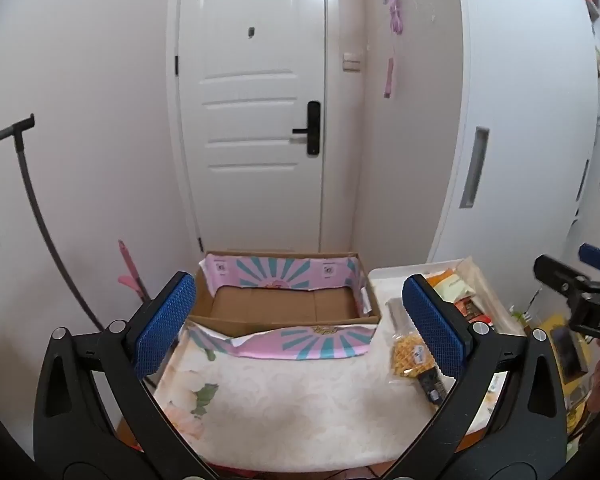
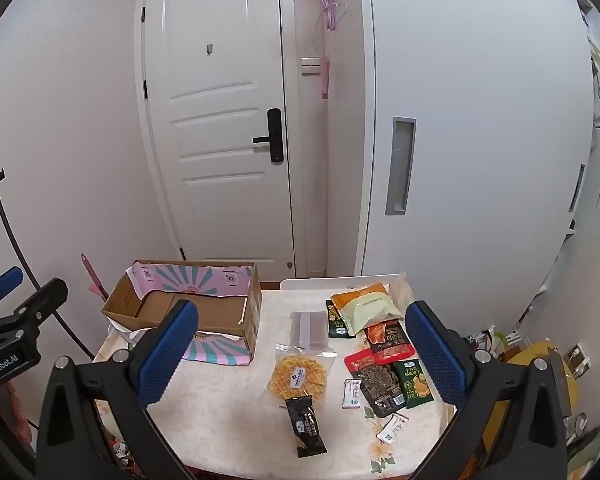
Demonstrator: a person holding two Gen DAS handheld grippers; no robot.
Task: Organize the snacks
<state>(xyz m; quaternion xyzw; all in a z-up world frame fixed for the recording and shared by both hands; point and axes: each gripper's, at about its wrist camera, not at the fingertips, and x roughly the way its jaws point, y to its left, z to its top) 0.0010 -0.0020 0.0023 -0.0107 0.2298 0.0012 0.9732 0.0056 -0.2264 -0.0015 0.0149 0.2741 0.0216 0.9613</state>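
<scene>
Cardboard box sits dead ahead in the left wrist view, at the far left end of the bench, flaps folded out w/ pink-and-teal print, inside bare brown. My left hand-held gripper hangs over the cloth, blue pads wide apart, nothing btwn them. Snacks lie off to the right: yellow waffle pack partly behind my right finger, more packets beyond it. Right hand-held gripper pokes in at the far right edge.

Right wrist view: my right hand-held gripper also stands apart and empty, tilted down over the pile. Waffle pack lies near centre, black bar overlapping its near edge. Clear zip bag just behind. To the right, cream-and-orange pouch, red packets, green packet, small white sachets. Box well left of them.

My read: sorting not started, box empty, no pick made yet. Next move prob. calls for dropping onto one packet, closing across its short side, carrying it left to the box. Watch-outs: flat, slippery wrappers overlap, so a grab may drag a neighbour; folded-out front flap sits in the path to the box mouth; left hand-held gripper hovers nearby.
</scene>
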